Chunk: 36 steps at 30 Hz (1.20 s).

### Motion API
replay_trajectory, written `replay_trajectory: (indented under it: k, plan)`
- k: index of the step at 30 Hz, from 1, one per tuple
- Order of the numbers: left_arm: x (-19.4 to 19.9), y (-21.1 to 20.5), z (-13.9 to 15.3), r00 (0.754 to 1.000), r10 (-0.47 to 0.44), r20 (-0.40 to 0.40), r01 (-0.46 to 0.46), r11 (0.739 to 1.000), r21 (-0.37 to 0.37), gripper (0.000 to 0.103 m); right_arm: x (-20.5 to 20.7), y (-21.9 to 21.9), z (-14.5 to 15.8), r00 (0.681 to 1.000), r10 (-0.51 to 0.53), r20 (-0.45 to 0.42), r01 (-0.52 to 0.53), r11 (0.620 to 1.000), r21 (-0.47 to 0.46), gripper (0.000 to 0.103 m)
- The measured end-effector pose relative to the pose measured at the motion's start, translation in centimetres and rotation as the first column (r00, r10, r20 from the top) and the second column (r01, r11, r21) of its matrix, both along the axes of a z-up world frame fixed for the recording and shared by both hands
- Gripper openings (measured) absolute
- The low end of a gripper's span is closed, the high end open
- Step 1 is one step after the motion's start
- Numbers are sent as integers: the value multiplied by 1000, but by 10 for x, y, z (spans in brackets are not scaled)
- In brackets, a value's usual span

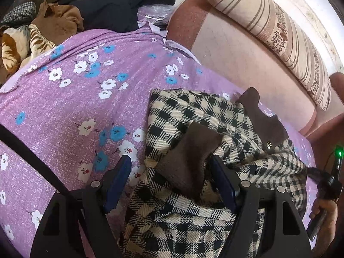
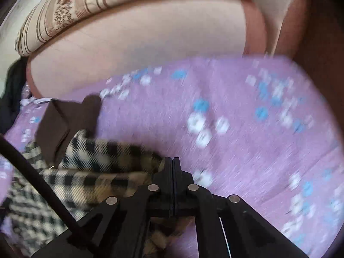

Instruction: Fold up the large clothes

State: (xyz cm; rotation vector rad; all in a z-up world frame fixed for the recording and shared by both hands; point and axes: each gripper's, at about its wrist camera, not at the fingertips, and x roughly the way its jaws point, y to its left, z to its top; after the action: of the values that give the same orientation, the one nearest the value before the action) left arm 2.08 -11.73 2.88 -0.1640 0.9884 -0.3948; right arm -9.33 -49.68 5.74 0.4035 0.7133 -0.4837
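A black-and-cream checked coat [image 1: 193, 118] with brown collar pieces [image 1: 189, 161] lies on a purple flowered sheet [image 1: 75, 99]. My left gripper [image 1: 169, 161] is open above the coat, its blue fingers [image 1: 120, 176] on either side of a brown flap. In the blurred right wrist view my right gripper [image 2: 173, 161] is shut on an edge of the checked coat [image 2: 103, 157], which trails away to the left over the sheet [image 2: 236, 129]. The brown collar [image 2: 62, 120] shows behind it.
A pile of dark, brown and patterned clothes [image 1: 96, 6] sits at the far end of the sheet. A pink sofa back [image 1: 240, 60] with a striped cushion [image 1: 279, 32] runs along the right. A hand with a device [image 1: 324, 204] is at the right edge.
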Motion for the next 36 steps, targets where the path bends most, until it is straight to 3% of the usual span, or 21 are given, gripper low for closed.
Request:
replay_trajectory:
  k: [2,3,4,6,10,14,18,23,25,26,27,32,36]
  plan:
    - [0,2,2,1000,8,7,-7,1000,-8,74,-14,14,14,996,44,75,-44,999,3,2]
    - [-1,2,3,1000,15,17,-15,1000,-8,74,-19,24,22,993,70,94,-70,998,-10,12]
    - [-1,3,4,999,20,26,-20,1000,-7,74,-22,31,28,991,93,99,-91,996,-18,39]
    - [0,3,3,1000,19,26,-18,1000,-6,74,-26,55,40,980,172,103,-170,985,-24,60]
    - [5,-1,-3,1000,-21,-13,21,999,-30,73,-42,75,46,972,227,64,-225,974,-34,60]
    - [4,-8,-4,997,-71,-30,70,997,-25,42,-73,85,31,964,266,-6,-266,963,-37,60]
    - [0,-10,5,996,-89,-4,89,996,-21,26,-89,100,5,947,289,-142,-308,941,-140,60]
    - [-1,-7,12,997,-78,1,78,996,-48,19,-81,109,-25,933,244,-265,-317,906,-281,56]
    - [0,-4,16,998,-70,-5,69,995,-72,17,-77,107,-29,942,198,-272,-283,901,-327,21]
    - [0,-1,19,998,-64,-9,63,994,-94,14,-78,103,-29,945,187,-270,-272,906,-324,21]
    - [0,4,26,998,-55,-4,54,991,-124,6,-83,100,-26,949,189,-252,-265,912,-314,14]
    - [-3,21,51,999,-37,40,44,984,-171,5,-131,93,20,971,229,-60,-237,948,-214,10]
    - [-6,18,52,998,-49,47,55,991,-120,5,-145,105,15,960,265,-89,-278,941,-193,10]
